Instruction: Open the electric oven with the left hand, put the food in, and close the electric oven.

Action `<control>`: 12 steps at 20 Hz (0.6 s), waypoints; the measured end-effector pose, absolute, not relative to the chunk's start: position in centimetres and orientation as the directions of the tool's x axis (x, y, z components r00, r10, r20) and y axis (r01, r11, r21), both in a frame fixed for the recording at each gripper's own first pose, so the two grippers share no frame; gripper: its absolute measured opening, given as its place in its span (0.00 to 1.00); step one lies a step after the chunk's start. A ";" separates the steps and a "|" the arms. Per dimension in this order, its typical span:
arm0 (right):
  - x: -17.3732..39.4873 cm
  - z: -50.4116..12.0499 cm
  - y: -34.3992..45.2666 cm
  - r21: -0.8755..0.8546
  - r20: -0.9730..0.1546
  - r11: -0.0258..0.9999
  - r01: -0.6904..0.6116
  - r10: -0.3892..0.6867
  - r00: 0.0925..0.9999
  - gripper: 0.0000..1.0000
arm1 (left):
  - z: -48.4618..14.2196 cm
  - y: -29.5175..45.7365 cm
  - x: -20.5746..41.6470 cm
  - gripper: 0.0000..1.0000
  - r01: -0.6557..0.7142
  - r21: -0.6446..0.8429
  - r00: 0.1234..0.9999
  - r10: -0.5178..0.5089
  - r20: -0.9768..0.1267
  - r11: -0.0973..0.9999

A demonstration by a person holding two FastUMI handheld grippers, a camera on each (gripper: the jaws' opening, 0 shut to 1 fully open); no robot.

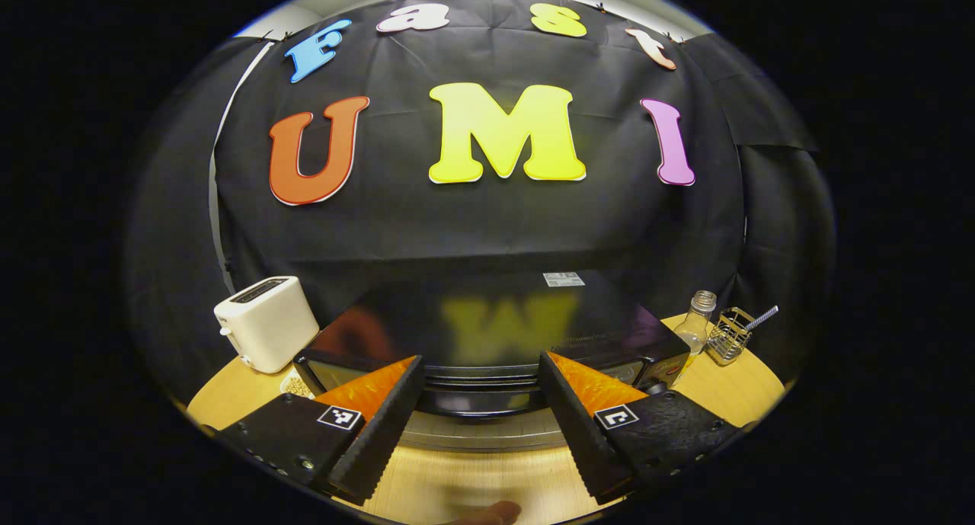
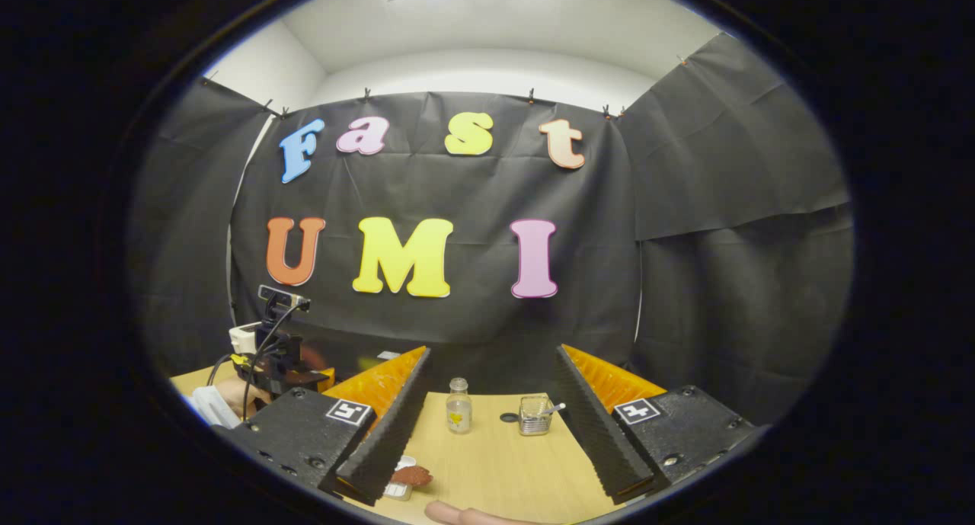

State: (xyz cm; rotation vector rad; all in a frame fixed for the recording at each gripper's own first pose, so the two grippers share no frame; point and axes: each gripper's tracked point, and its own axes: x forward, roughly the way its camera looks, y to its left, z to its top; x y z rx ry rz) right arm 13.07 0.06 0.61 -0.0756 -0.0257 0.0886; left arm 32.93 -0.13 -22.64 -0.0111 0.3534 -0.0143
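Left gripper view, working left to right. We noted a white toaster (image 1: pixel 265 323) at the far left of the wooden surface (image 1: pixel 746 392), then the electric oven (image 1: pixel 487 334) square ahead, dark and glossy, its door seemingly closed. At the right stood a small glass bottle (image 1: pixel 697 328) and, just beside it, a wire holder (image 1: pixel 727 334). The left tongs (image 1: pixel 480 422) were spread wide, pinching nothing, pointed at the oven's upper front edge where a dark bar that we took for the door handle (image 1: pixel 487 376) ran across; the view there was poor, so we could not be sure it was the handle.

Right gripper view, left to right. We saw a hand (image 2: pixel 232 394) holding the other gripper at the far left. Low by the left finger of the right tongs lay the food (image 2: pixel 411 476), a reddish-brown piece on a small white dish (image 2: pixel 400 488), near the front edge of the surface. Farther off stood the bottle and wire holder. The right tongs (image 2: pixel 487 426) were spread too, holding nothing.

We judged the opening step in hand and not yet done: oven closed, food outside on the surface. The next move would call for the left tongs to advance, close on the handle and draw the door down and outward, while the right dropped to the food.
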 end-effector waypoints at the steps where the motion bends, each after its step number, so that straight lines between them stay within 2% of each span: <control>1: 13.1 0.6 0.0 -0.074 0.019 0.994 -0.085 0.087 0.996 1.00 | -22.5 -0.2 32.9 0.96 0.014 -0.013 0.938 -0.018 -0.347 1.000; 12: 11.8 0.2 -0.2 -0.045 0.006 0.996 -0.083 0.083 0.997 1.00 | -22.8 0.0 29.8 0.96 0.029 -0.037 0.947 -0.039 -0.320 0.999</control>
